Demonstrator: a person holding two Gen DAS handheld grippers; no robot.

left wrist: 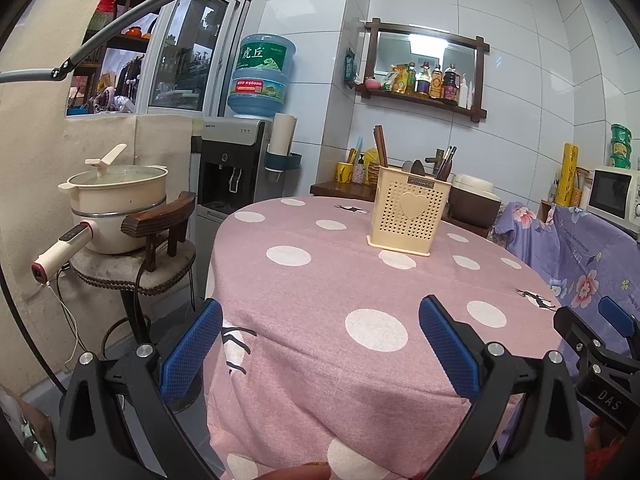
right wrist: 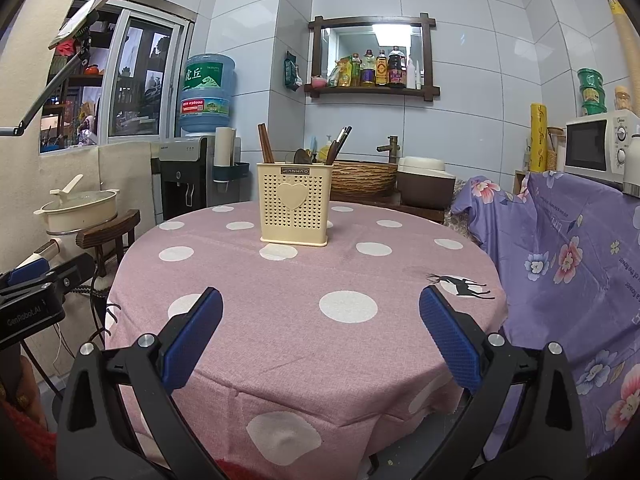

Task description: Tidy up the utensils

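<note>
A cream perforated utensil holder (left wrist: 406, 210) with a heart on its front stands on the far part of the round table (left wrist: 320, 292); it also shows in the right wrist view (right wrist: 295, 204). Brown chopsticks (right wrist: 265, 143), a dark spoon (right wrist: 301, 156) and dark-handled utensils (right wrist: 338, 144) stick up out of it. My left gripper (left wrist: 320, 344) is open and empty, held over the near table edge. My right gripper (right wrist: 320, 336) is open and empty, also near the front edge. Each gripper shows at the side of the other's view.
The table wears a pink cloth with white dots (right wrist: 348, 306). A chair with a cream pot (left wrist: 116, 196) stands at the left. A flowered purple cloth (right wrist: 568, 264) covers furniture at the right, with a microwave (right wrist: 600, 148) behind. A water dispenser (left wrist: 232, 160) stands at the back.
</note>
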